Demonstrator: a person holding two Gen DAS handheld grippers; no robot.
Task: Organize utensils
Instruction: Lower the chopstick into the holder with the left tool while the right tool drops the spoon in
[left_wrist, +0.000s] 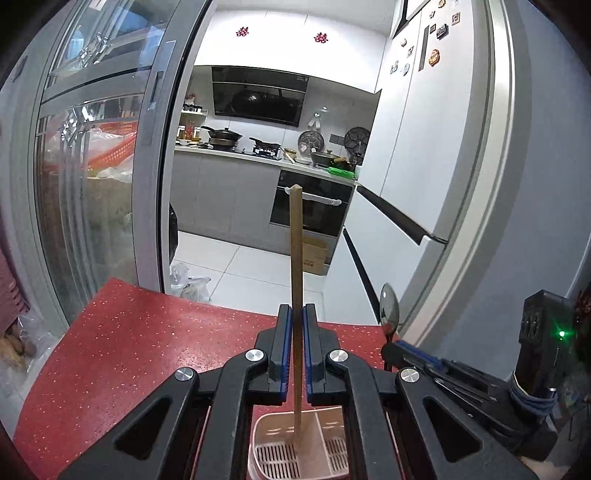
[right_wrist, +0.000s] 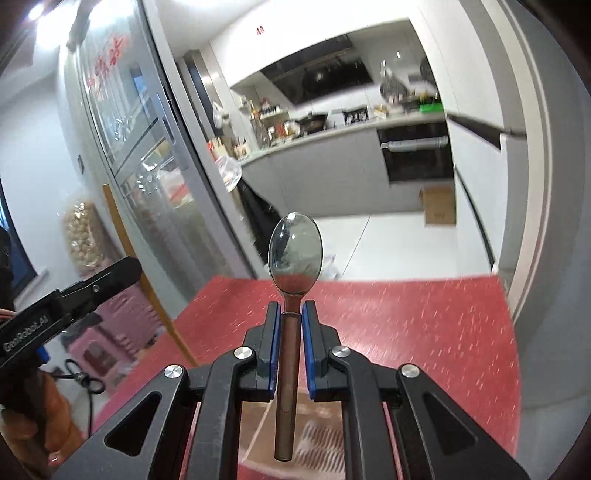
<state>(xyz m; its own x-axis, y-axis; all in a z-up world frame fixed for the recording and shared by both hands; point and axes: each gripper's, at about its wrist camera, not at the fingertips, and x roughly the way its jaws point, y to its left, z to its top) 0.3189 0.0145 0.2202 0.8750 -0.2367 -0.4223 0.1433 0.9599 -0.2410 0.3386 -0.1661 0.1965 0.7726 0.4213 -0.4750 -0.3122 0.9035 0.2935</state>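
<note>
My left gripper (left_wrist: 297, 314) is shut on a wooden chopstick (left_wrist: 296, 236) held upright, its lower tip down inside the left compartment of a pink slotted utensil holder (left_wrist: 273, 428) below the jaws. My right gripper (right_wrist: 291, 310) is shut on a metal spoon (right_wrist: 295, 247) with a brown handle, bowl up, its handle end hanging over the pink holder (right_wrist: 321, 432), which is blurred. In the left wrist view the spoon (left_wrist: 389, 306) and the right gripper (left_wrist: 391, 349) show at the right. The left gripper's arm (right_wrist: 74, 295) shows at the left of the right wrist view.
The holder stands on a red speckled table (left_wrist: 147, 332) whose far edge faces a kitchen doorway. A glass sliding door (left_wrist: 96, 166) is at the left, a white fridge (left_wrist: 424, 147) at the right. A cardboard box (left_wrist: 314, 254) and plastic bags (left_wrist: 188, 284) lie on the kitchen floor.
</note>
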